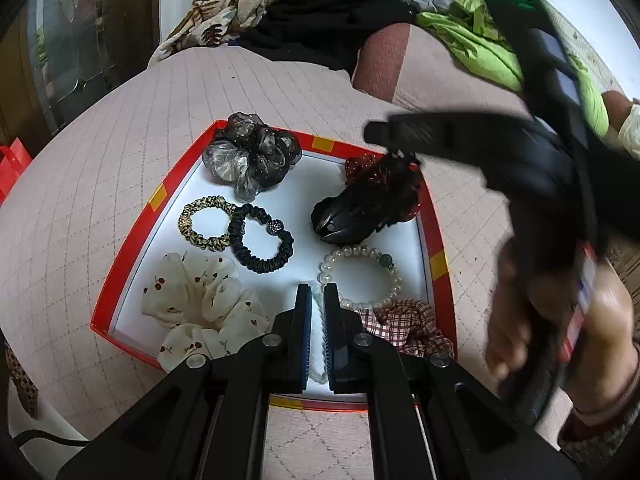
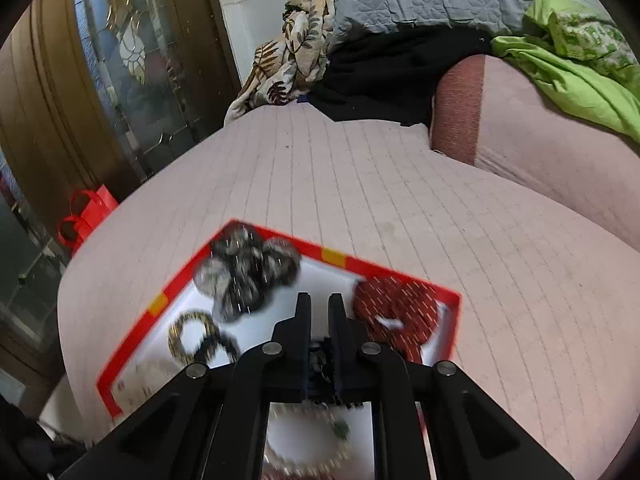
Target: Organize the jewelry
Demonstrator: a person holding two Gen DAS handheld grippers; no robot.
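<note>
My left tool is clenched on a pale beaded strand, low over the red tray. My right tool, nearly closed, appears to grip the black hair claw, which lies at the tray's right, long axis slanting toward the far-right corner.

Your tray lies on the bed. In it, the sheer scrunchie sits at the far left corner, two hair ties touching before it, the bead bracelet to their right
</note>
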